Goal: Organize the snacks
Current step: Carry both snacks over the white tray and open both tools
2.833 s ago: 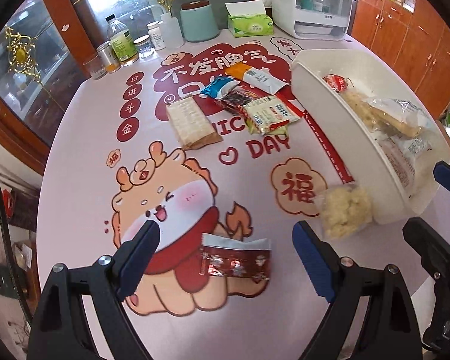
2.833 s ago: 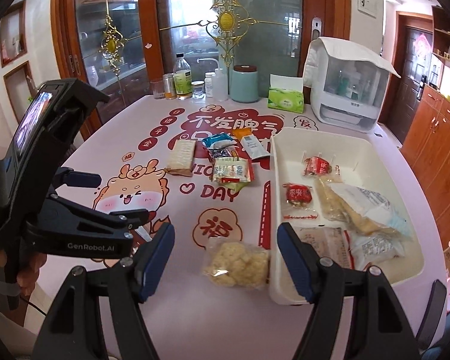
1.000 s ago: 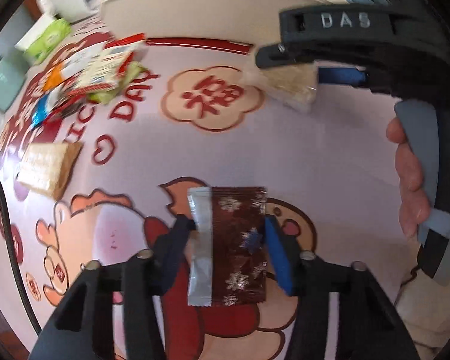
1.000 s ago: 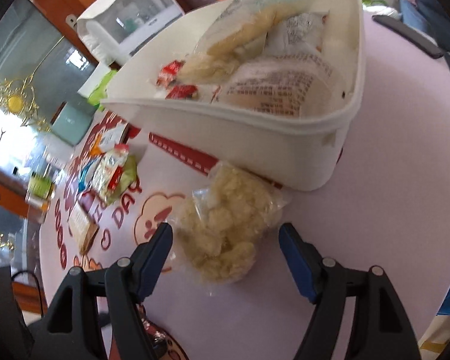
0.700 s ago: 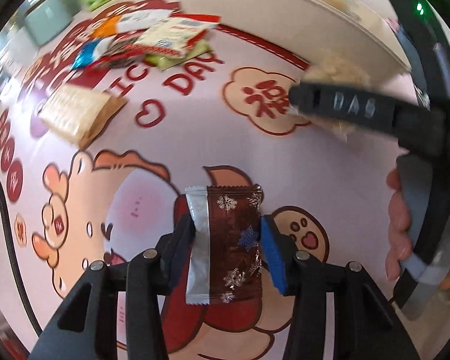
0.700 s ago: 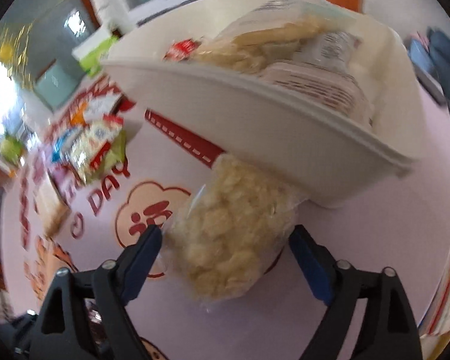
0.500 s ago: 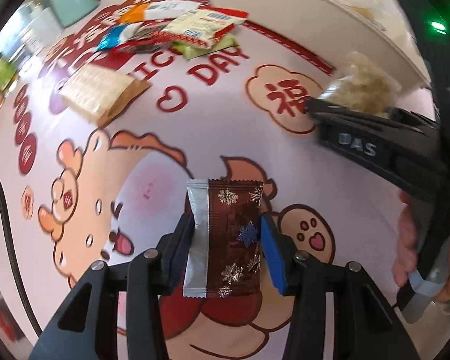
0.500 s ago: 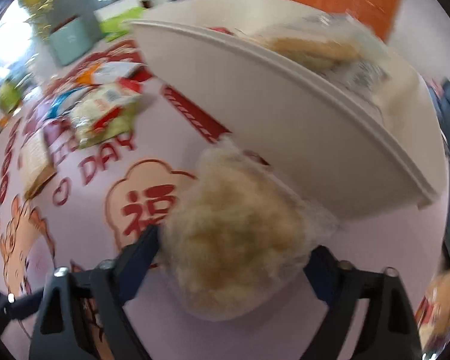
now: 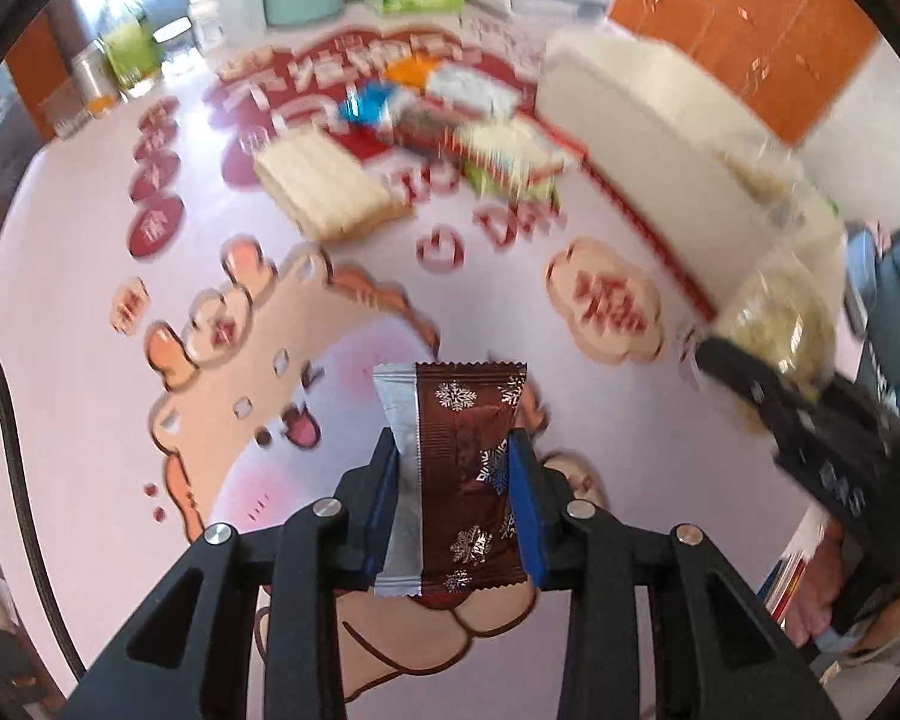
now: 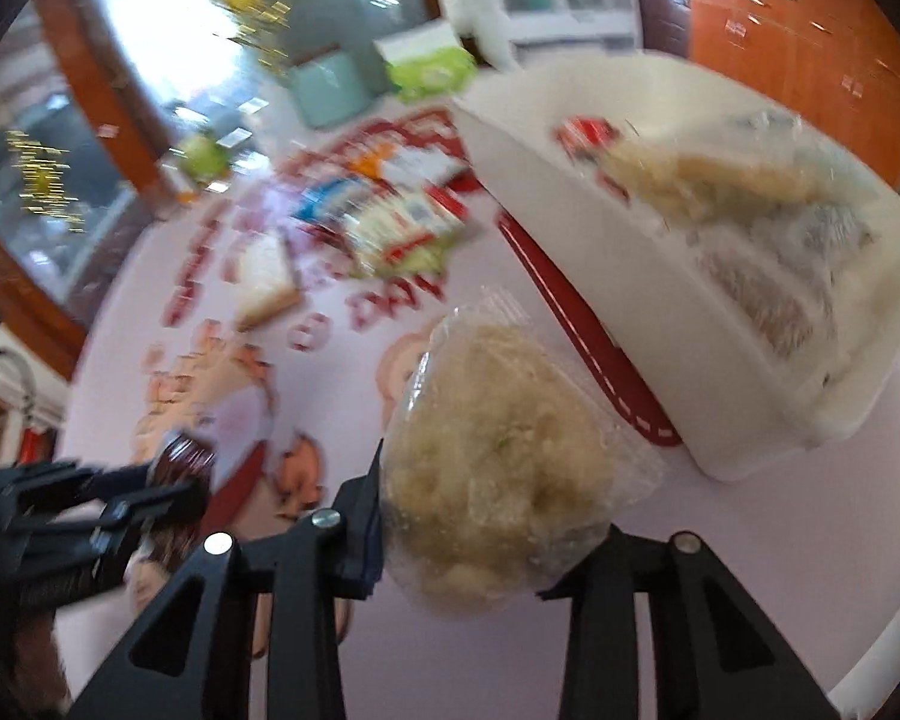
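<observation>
Left view, change: the left claw [image 9: 455, 495] is closing, its blue pads pressed on both long edges of the brown packet [image 9: 459, 468]; a second ago that packet lay flat on the table [image 9: 78, 312], now it hangs clear of the cloth.
Left view, meaning: one snack looks secured and ready to carry to the bin [image 9: 660, 120].
Left view, room: ahead of the claw the table is bare up to the wafer pack [image 9: 327, 186] and the loose pile [image 9: 468, 120]; the bin wall stands ahead and to the right, with the right claw [image 9: 768, 381] between.
Right view, change: the right claw [image 10: 486, 528] is closing around the puff bag [image 10: 498, 468], which was resting on the table a second ago and now bulges up between the fingers.
Right view, meaning: the second snack is in hand too; both can go to the bin in one trip, I judge.
Right view, room: the bin's near rim [image 10: 678, 312] lies just ahead and right of the claw; the bin already holds several packs, so the free space is toward its far end. The left claw sits low at the left, well apart.
</observation>
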